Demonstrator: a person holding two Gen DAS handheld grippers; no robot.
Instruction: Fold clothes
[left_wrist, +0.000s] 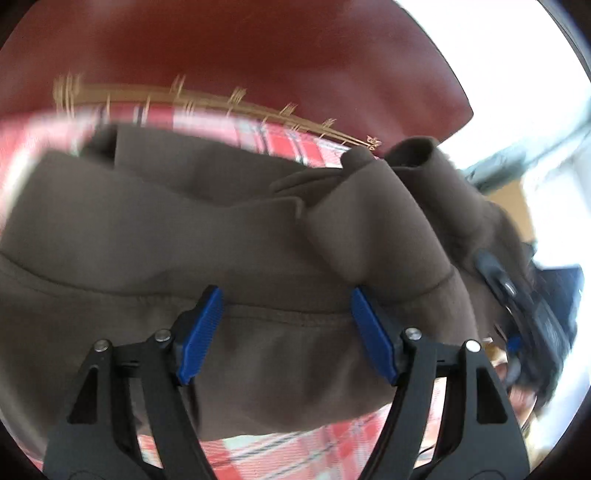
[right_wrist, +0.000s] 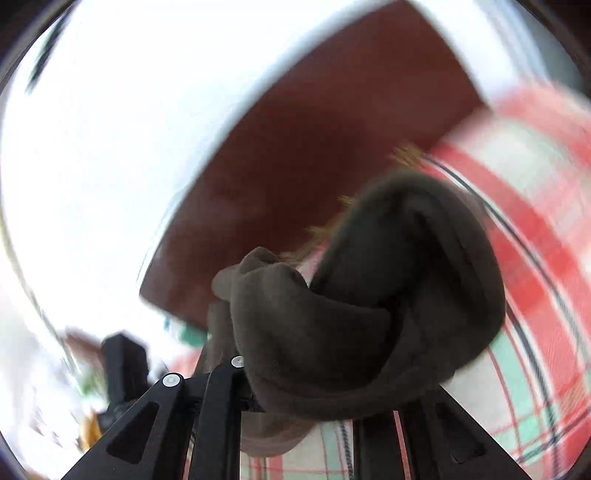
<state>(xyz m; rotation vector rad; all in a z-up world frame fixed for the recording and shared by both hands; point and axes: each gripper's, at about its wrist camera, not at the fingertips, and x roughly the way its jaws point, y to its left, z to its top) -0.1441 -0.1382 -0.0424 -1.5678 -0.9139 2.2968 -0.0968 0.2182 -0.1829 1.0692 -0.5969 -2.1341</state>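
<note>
A brown sweatshirt (left_wrist: 229, 236) lies spread on a red plaid blanket (left_wrist: 295, 450), filling the space right in front of the left gripper (left_wrist: 286, 332). That gripper's blue pads (left_wrist: 201, 332) stand wide apart over the stitched hem, holding nothing; whether the tips touch the cloth is unclear. A dark red headboard (left_wrist: 258, 55) rises behind the blanket's fringe. In the right wrist view the sweatshirt (right_wrist: 332, 332) is bunched up and draped across the right gripper (right_wrist: 317, 398), hiding its fingertips, so its grip cannot be told. The right gripper (left_wrist: 517, 302) also appears at the sweatshirt's edge in the left wrist view
</note>
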